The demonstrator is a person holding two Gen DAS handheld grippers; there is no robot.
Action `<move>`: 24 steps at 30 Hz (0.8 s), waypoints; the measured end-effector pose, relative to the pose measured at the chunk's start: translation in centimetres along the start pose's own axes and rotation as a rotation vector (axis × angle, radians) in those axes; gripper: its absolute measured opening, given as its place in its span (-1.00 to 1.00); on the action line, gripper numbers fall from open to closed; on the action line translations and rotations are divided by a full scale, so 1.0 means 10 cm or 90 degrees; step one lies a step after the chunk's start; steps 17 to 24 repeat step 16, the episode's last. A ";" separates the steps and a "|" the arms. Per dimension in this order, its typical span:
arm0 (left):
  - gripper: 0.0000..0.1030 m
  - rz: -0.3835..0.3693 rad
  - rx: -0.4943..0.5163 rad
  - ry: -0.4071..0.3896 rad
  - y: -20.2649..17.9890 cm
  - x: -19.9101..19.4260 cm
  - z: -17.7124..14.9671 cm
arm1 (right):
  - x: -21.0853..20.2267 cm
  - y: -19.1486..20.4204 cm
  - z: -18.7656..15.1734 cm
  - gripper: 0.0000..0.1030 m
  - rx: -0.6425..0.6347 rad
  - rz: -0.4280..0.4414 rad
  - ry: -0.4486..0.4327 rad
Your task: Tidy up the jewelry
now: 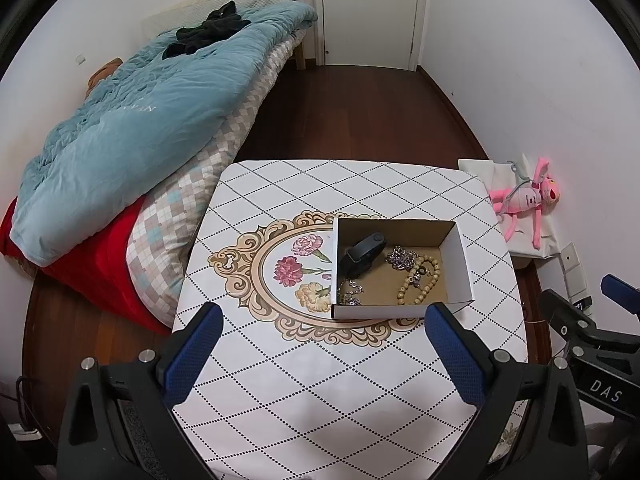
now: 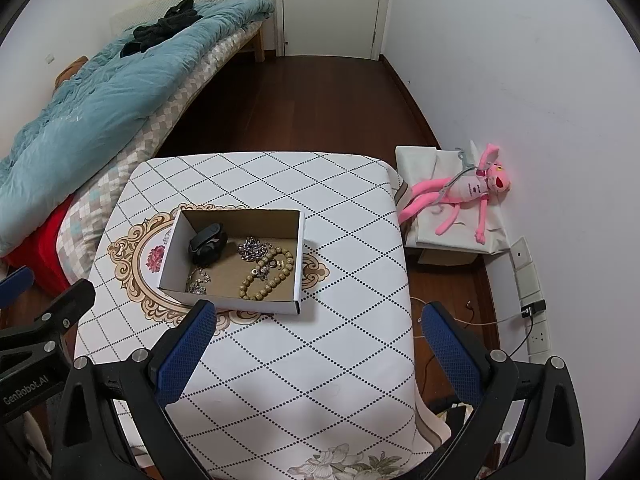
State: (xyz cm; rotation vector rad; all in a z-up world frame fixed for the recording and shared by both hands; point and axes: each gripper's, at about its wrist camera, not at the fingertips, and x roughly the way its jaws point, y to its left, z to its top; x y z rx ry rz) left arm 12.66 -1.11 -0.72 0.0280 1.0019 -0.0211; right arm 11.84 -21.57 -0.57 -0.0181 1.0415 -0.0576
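Both grippers were held spread and empty above the near part of the table — the left gripper point(image 1: 322, 354) and the right gripper point(image 2: 318, 350), blue pads wide apart. The table point(image 2: 320, 380) was covered by a white cloth with a dotted diamond grid and a floral medallion, in a bedroom with dark wood floor. An open cardboard box point(image 1: 460, 258) stood on the medallion's edge; in it were seen a black wristband point(image 1: 362, 254), a beaded bracelet point(image 1: 420, 286) and tangled silver chains point(image 1: 400, 258) — links hard to make out. A bed with a blue duvet point(image 1: 132, 120) lay left, a pink plush toy point(image 2: 464, 196) right.
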 end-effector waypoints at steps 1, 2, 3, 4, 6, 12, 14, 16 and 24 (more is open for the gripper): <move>1.00 0.000 0.000 0.001 0.01 0.00 0.00 | 0.00 0.00 0.00 1.00 0.000 0.000 -0.001; 1.00 -0.002 0.000 0.002 0.00 0.01 0.00 | 0.00 0.00 0.00 1.00 0.000 -0.001 -0.002; 1.00 -0.003 -0.001 0.003 0.00 0.01 0.01 | 0.00 0.01 0.00 1.00 0.000 -0.002 -0.003; 1.00 -0.001 -0.001 0.004 0.00 0.01 0.01 | 0.00 0.00 0.00 1.00 0.000 -0.002 -0.003; 1.00 -0.002 -0.003 0.005 0.00 0.02 0.01 | -0.01 0.02 0.01 1.00 0.000 -0.004 -0.004; 1.00 -0.004 -0.006 0.001 0.00 0.02 0.00 | -0.01 0.03 0.01 1.00 -0.001 -0.004 0.001; 1.00 -0.001 -0.004 -0.006 0.00 0.01 -0.01 | 0.00 0.03 0.01 1.00 -0.002 -0.005 0.002; 1.00 -0.004 0.001 -0.003 -0.01 0.01 0.00 | -0.01 0.03 0.01 1.00 -0.001 -0.005 0.002; 1.00 -0.004 0.001 -0.003 -0.01 0.01 0.00 | -0.01 0.03 0.01 1.00 -0.001 -0.005 0.002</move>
